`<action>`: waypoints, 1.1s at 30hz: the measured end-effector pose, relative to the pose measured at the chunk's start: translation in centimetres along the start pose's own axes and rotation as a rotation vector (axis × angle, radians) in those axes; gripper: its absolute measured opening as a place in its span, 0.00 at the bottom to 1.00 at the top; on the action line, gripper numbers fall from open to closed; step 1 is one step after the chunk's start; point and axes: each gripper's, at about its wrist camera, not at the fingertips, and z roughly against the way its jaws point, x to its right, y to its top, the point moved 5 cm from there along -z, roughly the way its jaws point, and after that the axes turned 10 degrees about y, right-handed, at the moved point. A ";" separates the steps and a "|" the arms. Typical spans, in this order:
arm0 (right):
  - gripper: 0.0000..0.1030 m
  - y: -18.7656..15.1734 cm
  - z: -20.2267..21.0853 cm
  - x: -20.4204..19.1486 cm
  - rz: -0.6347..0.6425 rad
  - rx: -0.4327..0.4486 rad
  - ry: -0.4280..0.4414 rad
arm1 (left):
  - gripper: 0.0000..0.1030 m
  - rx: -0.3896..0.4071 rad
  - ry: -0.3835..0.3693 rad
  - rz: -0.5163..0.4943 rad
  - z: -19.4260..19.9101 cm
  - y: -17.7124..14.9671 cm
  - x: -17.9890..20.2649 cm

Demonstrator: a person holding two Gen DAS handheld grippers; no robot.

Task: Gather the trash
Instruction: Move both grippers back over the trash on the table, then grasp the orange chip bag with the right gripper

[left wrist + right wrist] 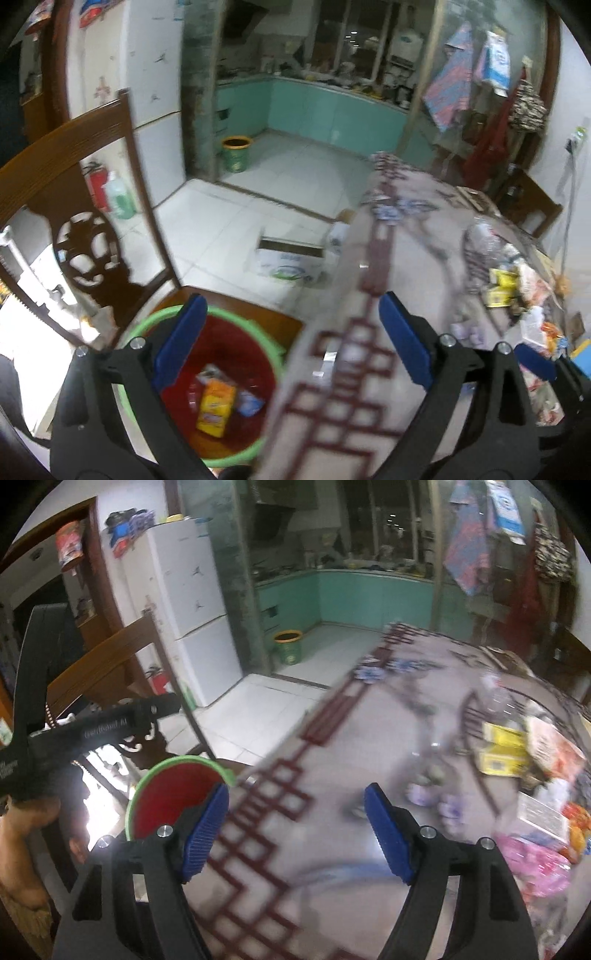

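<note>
A red basin with a green rim [255, 332] sits on a wooden chair seat beside the table. It holds an orange-yellow packet [216, 408] and a blue wrapper [249, 402]. My left gripper [291, 339] is open and empty, above the basin's right side and the table edge. My right gripper [297, 830] is open and empty over the table [332, 738]. The basin [166, 794] shows to its left. Trash lies at the table's right: yellow boxes [504, 749], a pink wrapper [535, 864], a clear plastic bottle [498, 701]. The left gripper body [74, 723] shows at left.
A carved wooden chair back [74, 206] stands at left. A cardboard box [291, 258] lies on the tiled floor beyond the table. A green bin [236, 153] stands by the kitchen doorway. A white fridge [188, 609] is behind the chair.
</note>
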 end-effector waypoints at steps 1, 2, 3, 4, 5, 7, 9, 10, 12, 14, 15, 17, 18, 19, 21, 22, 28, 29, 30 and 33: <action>0.71 -0.4 1.1 1.2 -0.005 -0.003 -0.012 | 0.89 0.005 -0.019 -0.016 0.2 0.1 1.6; 0.71 -0.7 1.7 2.0 -0.006 -0.005 -0.021 | 0.89 0.011 -0.037 -0.033 0.4 0.2 3.1; 0.71 -1.1 2.8 3.3 -0.005 -0.008 -0.037 | 0.89 0.015 -0.049 -0.045 0.6 0.2 4.1; 0.72 -1.4 3.6 4.4 -0.006 -0.010 -0.054 | 0.89 0.021 -0.069 -0.063 0.9 0.2 5.6; 0.72 -1.7 4.4 5.6 -0.010 -0.013 -0.071 | 0.89 0.025 -0.088 -0.077 1.1 0.2 7.0; 0.71 -2.2 6.6 9.0 -0.035 -0.015 -0.104 | 0.89 0.030 -0.132 -0.105 1.6 0.0 9.8; 0.72 -2.3 8.7 12.4 -0.066 -0.007 -0.142 | 0.89 0.034 -0.175 -0.139 2.0 -0.4 12.6; 0.74 -2.2 10.2 15.2 -0.084 -0.002 -0.190 | 0.89 0.035 -0.189 -0.153 2.1 -0.6 13.6; 0.85 -2.3 12.1 19.4 -0.109 -0.014 -0.277 | 0.89 0.039 -0.220 -0.189 2.4 -1.0 15.9; 0.85 -2.5 13.7 23.6 -0.152 -0.017 -0.341 | 0.90 0.038 -0.265 -0.219 2.6 -1.4 18.1; 0.85 -2.8 14.4 25.7 -0.182 -0.012 -0.372 | 0.90 0.033 -0.288 -0.224 2.7 -1.6 18.8; 0.85 -3.9 15.3 29.8 -0.269 -0.009 -0.402 | 0.90 0.024 -0.332 -0.230 2.8 -2.0 20.6; 0.85 -4.6 15.3 31.5 -0.317 -0.014 -0.398 | 0.90 0.023 -0.345 -0.239 2.8 -2.3 21.5; 0.84 -5.4 15.0 33.0 -0.358 -0.031 -0.392 | 0.90 0.023 -0.348 -0.249 2.8 -2.4 22.1; 0.83 -6.6 14.5 34.7 -0.401 -0.073 -0.380 | 0.91 0.024 -0.347 -0.291 2.6 -2.9 23.5; 0.83 -7.2 14.3 35.5 -0.416 -0.087 -0.369 | 0.91 0.021 -0.348 -0.303 2.6 -3.2 23.9; 0.83 -8.4 12.7 37.4 -0.519 -0.126 -0.272 | 0.91 0.004 -0.382 -0.374 2.0 -4.5 26.7; 0.83 -8.4 12.4 37.6 -0.531 -0.130 -0.258 | 0.91 0.001 -0.385 -0.389 1.9 -4.8 27.1; 0.83 -8.5 12.0 37.8 -0.542 -0.137 -0.240 | 0.91 -0.004 -0.390 -0.402 1.8 -5.1 27.5; 0.83 -8.6 10.6 38.1 -0.575 -0.153 -0.194 | 0.91 -0.037 -0.434 -0.474 1.6 -6.3 29.6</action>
